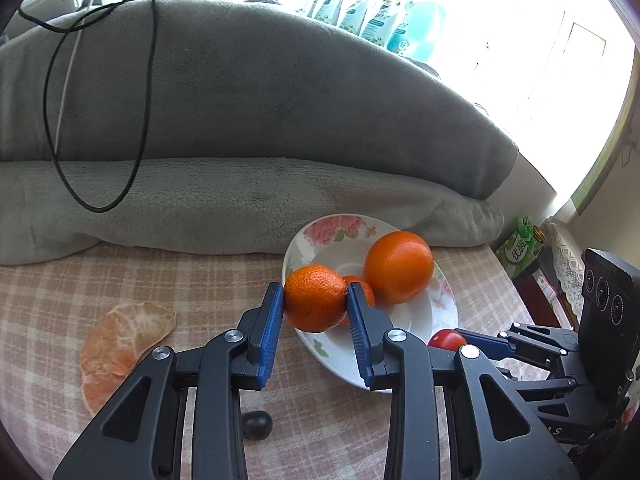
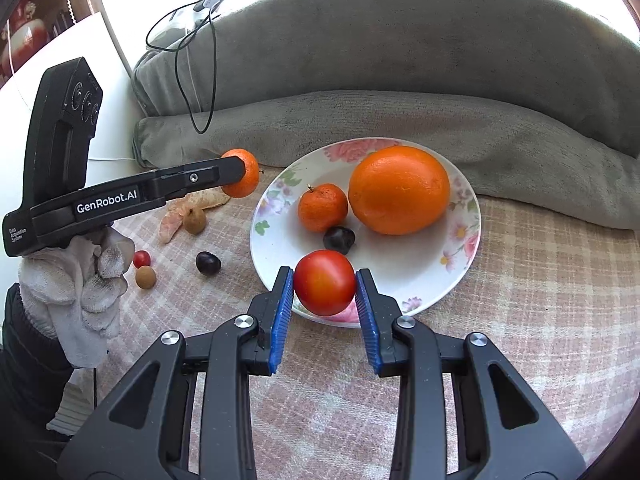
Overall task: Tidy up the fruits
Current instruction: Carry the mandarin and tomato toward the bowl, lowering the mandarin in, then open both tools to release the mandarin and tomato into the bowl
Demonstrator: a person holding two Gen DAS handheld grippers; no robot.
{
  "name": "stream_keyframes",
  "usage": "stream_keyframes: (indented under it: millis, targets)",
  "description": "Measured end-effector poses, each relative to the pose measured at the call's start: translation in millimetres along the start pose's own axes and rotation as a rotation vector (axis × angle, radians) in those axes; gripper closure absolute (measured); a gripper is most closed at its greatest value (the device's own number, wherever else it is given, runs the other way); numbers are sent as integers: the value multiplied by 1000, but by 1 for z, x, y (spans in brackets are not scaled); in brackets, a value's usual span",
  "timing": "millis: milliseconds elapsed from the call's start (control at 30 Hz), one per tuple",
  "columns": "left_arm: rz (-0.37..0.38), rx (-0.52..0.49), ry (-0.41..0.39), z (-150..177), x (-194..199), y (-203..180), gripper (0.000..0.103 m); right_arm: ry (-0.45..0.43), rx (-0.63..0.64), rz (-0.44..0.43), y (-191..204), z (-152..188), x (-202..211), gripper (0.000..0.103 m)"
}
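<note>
My left gripper (image 1: 315,299) is shut on a small mandarin (image 1: 315,298), held just left of the flowered plate's (image 1: 404,376) rim; the right wrist view shows that mandarin (image 2: 245,184) in the air left of the plate (image 2: 404,280). My right gripper (image 2: 324,283) is shut on a red tomato (image 2: 325,282) over the plate's near rim; the tomato (image 1: 446,339) also peeks out in the left wrist view. On the plate lie a big orange (image 2: 399,190), a second small mandarin (image 2: 322,207) and a dark plum (image 2: 339,239).
On the checked cloth left of the plate lie a peeled citrus half (image 1: 124,348), another dark plum (image 2: 208,263), a cherry tomato (image 2: 141,258) and two brown longans (image 2: 145,277) (image 2: 195,221). A grey blanket roll (image 2: 400,128) borders the back. A gloved hand (image 2: 80,280) holds the left gripper.
</note>
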State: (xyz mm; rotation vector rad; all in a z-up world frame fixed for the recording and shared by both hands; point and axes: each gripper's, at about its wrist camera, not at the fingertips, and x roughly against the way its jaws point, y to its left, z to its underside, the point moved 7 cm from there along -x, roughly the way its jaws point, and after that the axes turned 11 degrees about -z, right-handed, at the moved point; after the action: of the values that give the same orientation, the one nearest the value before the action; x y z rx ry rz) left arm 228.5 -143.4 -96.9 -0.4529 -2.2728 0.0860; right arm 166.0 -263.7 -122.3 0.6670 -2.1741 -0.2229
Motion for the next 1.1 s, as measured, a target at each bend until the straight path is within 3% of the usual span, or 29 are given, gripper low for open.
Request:
stream_keyframes:
  millis: [633,700,733,833,933,1033,1100]
  targets:
    - [5,-44,3,-11,-12,-24,71,-4,16,17,-2,-1,-1,70]
    - [2,-48,0,-11,-11,-24,66,-2,17,20,-2,0,-1,70]
    - [0,-49,-5,-12,-10,-25,59,-1,19,20,-1,0,-1,69]
    - [-4,-50,-17,-13,-6,-25,55,-24,27,30,0,-2,3,39]
    - [-8,-51,-24,-13,-4,-25,47,-42,35,29,2,-4,7,35]
    - [-11,-48,-27,-14,-2,-24,40,-55,37,29,4,-6,11,24]
    - [-12,-51,-30,-13,-1,-25,39,-61,37,30,5,-7,12,21]
